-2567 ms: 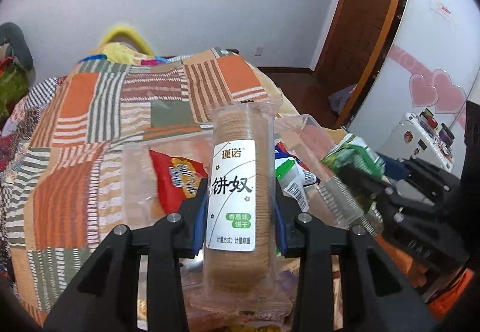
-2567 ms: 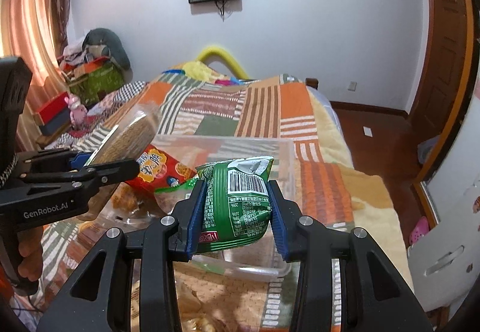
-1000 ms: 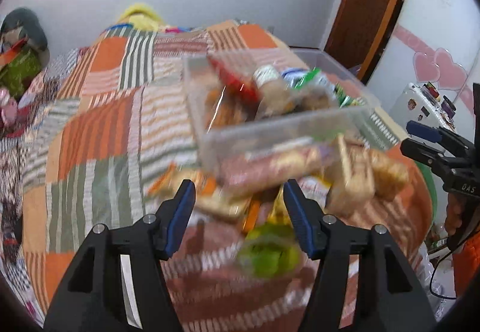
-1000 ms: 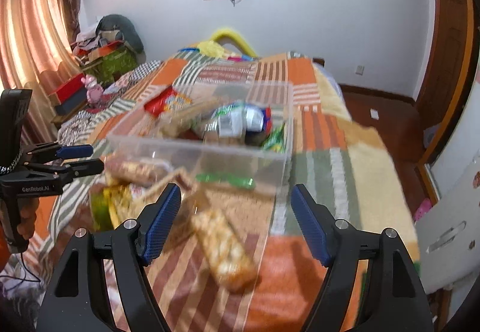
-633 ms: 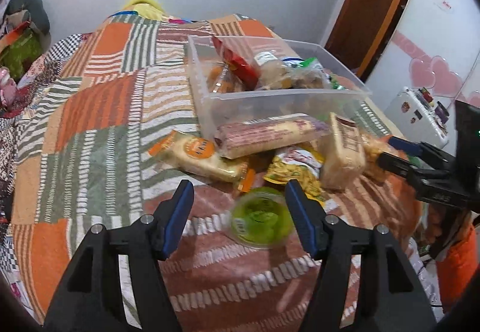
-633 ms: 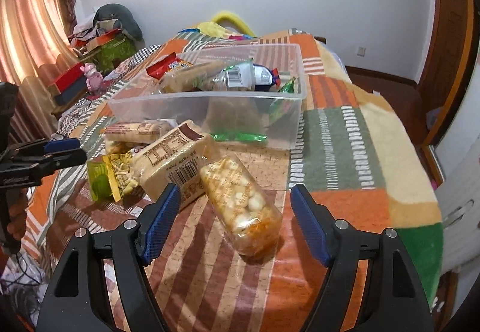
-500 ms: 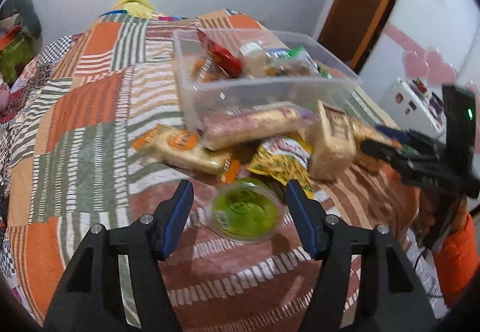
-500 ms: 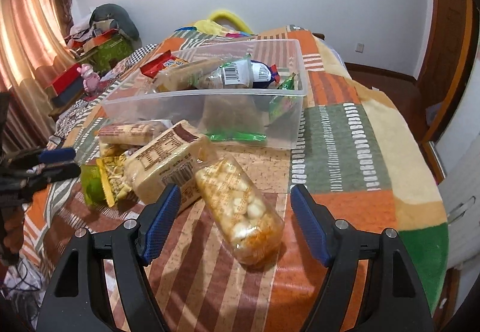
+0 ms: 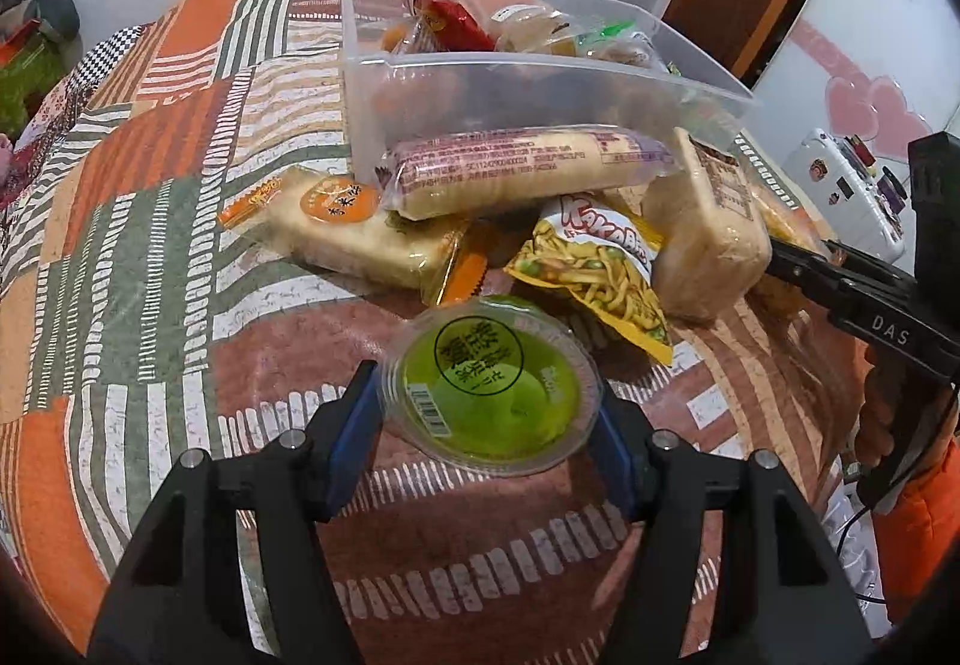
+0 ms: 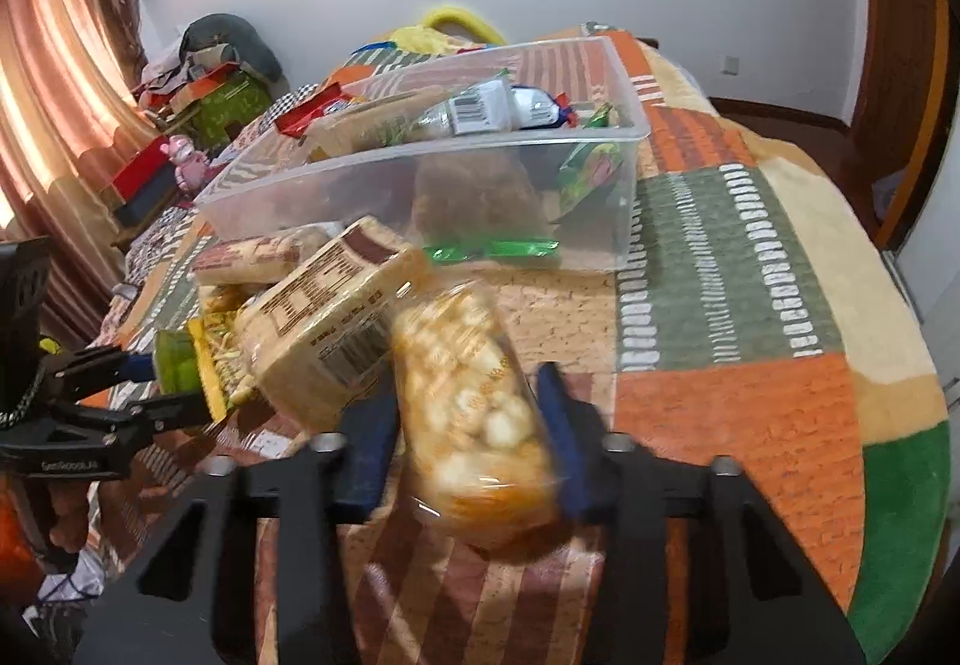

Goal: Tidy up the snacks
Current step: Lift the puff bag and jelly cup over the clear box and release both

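Observation:
A clear plastic bin (image 9: 528, 83) with several snacks in it stands on the patchwork bedspread; it also shows in the right wrist view (image 10: 420, 197). My left gripper (image 9: 489, 413) is open, its pads on either side of a green jelly cup (image 9: 489, 395) that sits on the spread. My right gripper (image 10: 468, 425) is open around a clear bag of orange-and-white puffs (image 10: 474, 413). Whether either gripper's pads touch is unclear. Each gripper shows in the other's view, the right one (image 9: 840, 281) and the left one (image 10: 120, 389).
Loose snacks lie in front of the bin: a long cracker roll (image 9: 522, 173), a flat cracker pack (image 9: 354, 233), a yellow noodle-snack bag (image 9: 600, 269) and a wrapped cracker block (image 10: 336, 329). The bed's edge falls away at the right (image 10: 924, 425).
Both grippers let go of a cracker tube and a green bag, which now lie in the bin, pulled back, then moved forward and down around the jelly cup and the puff bag.

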`<state>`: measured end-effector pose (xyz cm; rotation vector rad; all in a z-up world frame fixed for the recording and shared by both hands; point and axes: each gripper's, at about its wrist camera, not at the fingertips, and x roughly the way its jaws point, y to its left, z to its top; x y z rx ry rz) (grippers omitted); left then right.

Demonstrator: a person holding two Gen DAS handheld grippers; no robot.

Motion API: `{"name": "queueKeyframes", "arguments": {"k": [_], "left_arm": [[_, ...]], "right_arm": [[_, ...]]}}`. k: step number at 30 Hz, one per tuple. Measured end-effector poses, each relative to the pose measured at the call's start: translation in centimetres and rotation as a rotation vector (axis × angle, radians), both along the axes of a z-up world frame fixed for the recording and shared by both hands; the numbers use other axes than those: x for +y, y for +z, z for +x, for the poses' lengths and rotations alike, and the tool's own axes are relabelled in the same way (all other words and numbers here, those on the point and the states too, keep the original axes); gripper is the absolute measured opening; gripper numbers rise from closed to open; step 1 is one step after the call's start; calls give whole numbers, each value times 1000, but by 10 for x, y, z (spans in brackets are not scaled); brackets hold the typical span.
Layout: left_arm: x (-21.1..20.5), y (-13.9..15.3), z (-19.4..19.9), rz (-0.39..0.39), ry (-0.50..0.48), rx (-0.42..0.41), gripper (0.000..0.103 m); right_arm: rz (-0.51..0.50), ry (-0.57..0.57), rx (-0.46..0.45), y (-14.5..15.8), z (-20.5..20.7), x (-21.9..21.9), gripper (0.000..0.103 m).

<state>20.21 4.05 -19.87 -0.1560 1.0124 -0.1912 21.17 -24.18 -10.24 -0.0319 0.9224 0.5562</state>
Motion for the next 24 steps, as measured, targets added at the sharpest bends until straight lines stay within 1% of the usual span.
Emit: {"name": "queueKeyframes", "arguments": {"k": [2,4,9,17,24], "left_arm": [[1,1,-1,-1,0,-1,59],[0,3,-2,8,3,-4,58],[0,15,-12,34,6,-43,57],[1,46,-16,27,15,-115,56],[9,77,-1,6,43,-187,57]], "right_arm": [[0,-6,-6,1,-1,-2,33],[-2,-9,-12,2,-4,-3,33],[15,-29,-27,9,-9,-14,33],[41,-47,-71,26,-5,-14,33],[66,-50,-138,45,2,-8,32]]}}
